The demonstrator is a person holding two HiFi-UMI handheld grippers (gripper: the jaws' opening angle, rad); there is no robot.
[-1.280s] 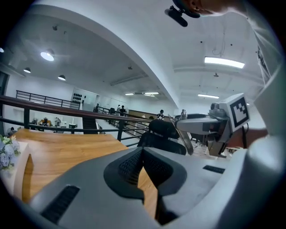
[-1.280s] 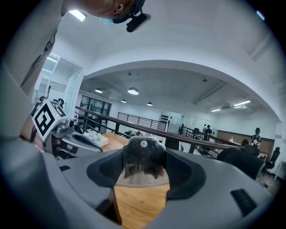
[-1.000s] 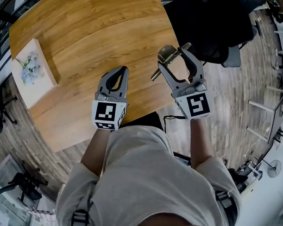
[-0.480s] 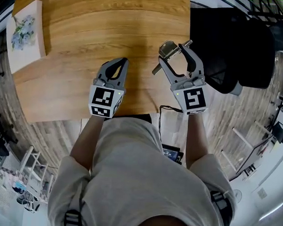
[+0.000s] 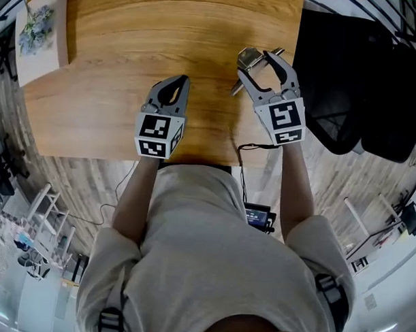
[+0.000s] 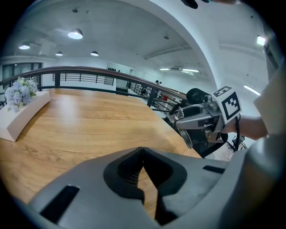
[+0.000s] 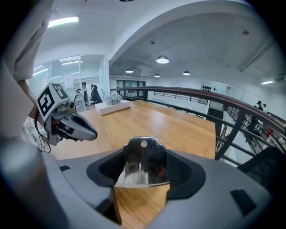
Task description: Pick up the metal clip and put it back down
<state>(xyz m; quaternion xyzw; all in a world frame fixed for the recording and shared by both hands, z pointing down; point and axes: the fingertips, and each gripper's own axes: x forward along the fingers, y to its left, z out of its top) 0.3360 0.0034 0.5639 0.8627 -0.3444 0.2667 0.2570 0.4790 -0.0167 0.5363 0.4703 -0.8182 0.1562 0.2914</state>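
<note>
The metal clip (image 5: 248, 58) is a shiny steel spring clip, and my right gripper (image 5: 257, 59) is shut on it near the wooden table's (image 5: 130, 43) right edge. In the right gripper view the clip (image 7: 143, 162) fills the gap between the jaws, held off the tabletop. My left gripper (image 5: 176, 84) hovers to its left over the table's near side, shut with nothing in it. In the left gripper view its tips (image 6: 142, 150) meet, and the right gripper (image 6: 196, 120) with the clip (image 6: 186, 135) shows at the right.
A white canvas with pale blue flowers (image 5: 39, 30) lies at the table's far left corner. A black chair (image 5: 347, 78) stands just off the table's right edge. A cable and a small device (image 5: 259, 215) lie on the floor below the near edge.
The head view has swung round, so the table now sits squarer in the picture. My right gripper has kept its hold on the clip and shifted slightly farther out; the left stays shut.
</note>
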